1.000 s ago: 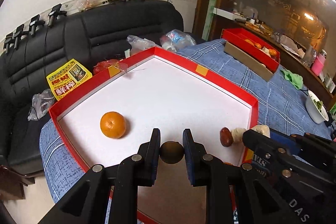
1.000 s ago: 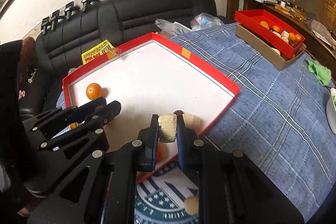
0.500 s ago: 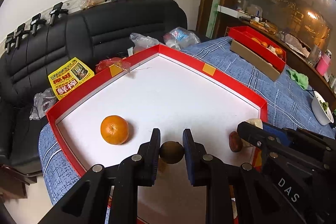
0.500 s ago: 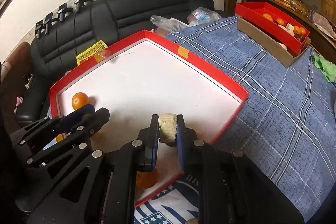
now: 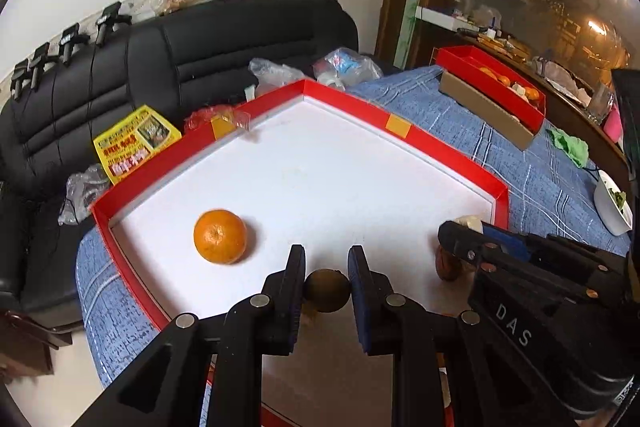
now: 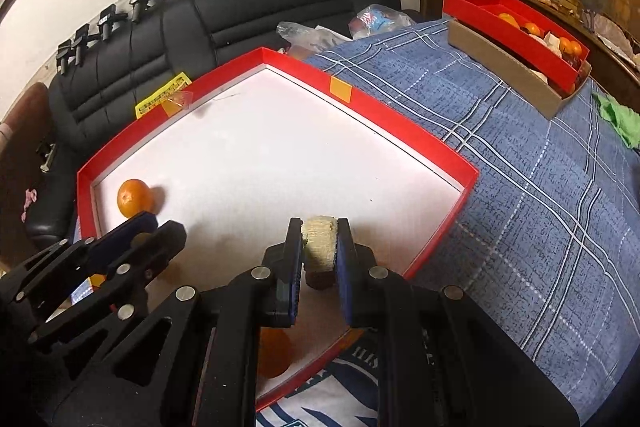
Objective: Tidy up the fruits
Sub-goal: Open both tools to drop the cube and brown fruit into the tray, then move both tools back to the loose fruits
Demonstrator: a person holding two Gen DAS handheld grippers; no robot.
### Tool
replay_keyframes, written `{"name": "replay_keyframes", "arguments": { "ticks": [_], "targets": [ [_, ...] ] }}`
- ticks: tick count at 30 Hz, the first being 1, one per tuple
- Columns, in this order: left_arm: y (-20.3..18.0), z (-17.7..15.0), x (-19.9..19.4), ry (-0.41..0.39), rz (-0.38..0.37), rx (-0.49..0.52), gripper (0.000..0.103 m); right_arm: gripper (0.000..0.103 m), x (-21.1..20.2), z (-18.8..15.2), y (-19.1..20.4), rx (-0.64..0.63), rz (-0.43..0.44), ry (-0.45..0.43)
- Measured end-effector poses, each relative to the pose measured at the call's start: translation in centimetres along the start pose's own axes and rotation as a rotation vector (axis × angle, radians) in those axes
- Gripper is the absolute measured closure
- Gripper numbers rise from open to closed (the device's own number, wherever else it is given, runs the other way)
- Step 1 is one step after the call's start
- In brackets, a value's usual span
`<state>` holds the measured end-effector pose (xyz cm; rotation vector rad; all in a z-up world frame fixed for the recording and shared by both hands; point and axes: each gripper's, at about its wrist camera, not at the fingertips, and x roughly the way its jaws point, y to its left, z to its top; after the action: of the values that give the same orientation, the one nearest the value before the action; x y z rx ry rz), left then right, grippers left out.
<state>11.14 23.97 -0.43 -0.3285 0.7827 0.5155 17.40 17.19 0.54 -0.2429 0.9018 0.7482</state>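
A: Both claws are loaded. The left claw (image 5: 326, 259) is clamped on a dark round fruit (image 5: 327, 290), held just over the near edge of the red tray (image 5: 448, 153).

B: And the right claw (image 6: 319, 227)?

A: Closed tight on a pale ribbed piece (image 6: 319, 243). A moment ago it hung nearer the tray's right corner; now it has dropped lower and come further in over the white floor, close to the near edge. A brown date (image 5: 448, 263) lies on the tray floor right under it.

B: The left one moved too?

A: No, it has held its place. The orange (image 5: 220, 235) hasn't stirred either, alone toward the tray's left corner. A second orange (image 6: 274, 353) peeks out under the right claw, by the near rim.

B: So what does that tell you?

A: I'd say the right hand is about to set its piece down beside the date, sorting like with like. Nothing is released yet, though. Plenty of fruit still sits in the far box (image 6: 516, 13) at the back edge of the blue cloth (image 6: 520, 167), so the job looks early.
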Motion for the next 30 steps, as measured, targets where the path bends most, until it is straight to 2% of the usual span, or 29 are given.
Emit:
{"name": "replay_keyframes", "arguments": {
  "ticks": [1, 3, 5, 7, 8, 9, 10, 11, 16, 20, 25, 30],
  "targets": [
    [0.1, 0.0, 0.0, -0.003, 0.006, -0.001, 0.082, 0.088, 0.1, 0.0, 0.0, 0.000, 0.000, 0.003],
    [0.2, 0.1, -0.1, 0.001, 0.008, -0.001, 0.075, 0.087, 0.2, 0.2, 0.1, -0.004, -0.008, 0.012],
    [0.2, 0.2, -0.3, 0.006, 0.054, 0.001, 0.055, 0.076, 0.1, 0.3, 0.4, -0.014, -0.018, 0.019],
    [1.1, 0.2, -0.1, 0.040, 0.057, -0.039, 0.043, 0.073, -0.2, 0.3, 0.4, -0.015, -0.046, 0.017],
    [1.5, 0.2, -0.1, 0.053, 0.049, -0.061, 0.041, 0.071, -0.3, 0.3, 0.3, -0.012, -0.046, 0.015],
    [1.9, 0.1, -0.2, 0.057, 0.048, -0.081, 0.041, 0.068, -0.7, 0.2, 0.1, -0.005, -0.044, 0.010],
    [2.1, 0.0, -0.4, 0.051, 0.057, -0.092, 0.041, 0.058, -1.3, 0.1, -0.1, 0.005, -0.039, -0.005],
    [2.3, 0.0, -0.8, 0.038, 0.064, -0.099, 0.041, 0.054, -1.9, 0.0, -0.3, 0.012, -0.034, -0.021],
    [2.4, -0.4, -4.1, -0.035, 0.039, -0.129, 0.041, 0.054, -6.5, -0.8, -1.6, 0.016, -0.055, -0.095],
    [1.3, -1.3, -6.4, -0.088, -0.004, -0.124, 0.038, 0.054, -11.2, -2.7, -4.7, 0.051, -0.097, -0.166],
    [-2.1, -3.9, -8.2, -0.107, -0.086, -0.028, 0.038, 0.051, -15.5, -6.4, -10.5, 0.155, -0.166, -0.197],
    [-6.7, -7.9, -8.5, -0.068, -0.189, 0.137, 0.038, 0.051, -15.8, -12.2, -14.8, 0.237, -0.202, -0.120]
  ]
}}
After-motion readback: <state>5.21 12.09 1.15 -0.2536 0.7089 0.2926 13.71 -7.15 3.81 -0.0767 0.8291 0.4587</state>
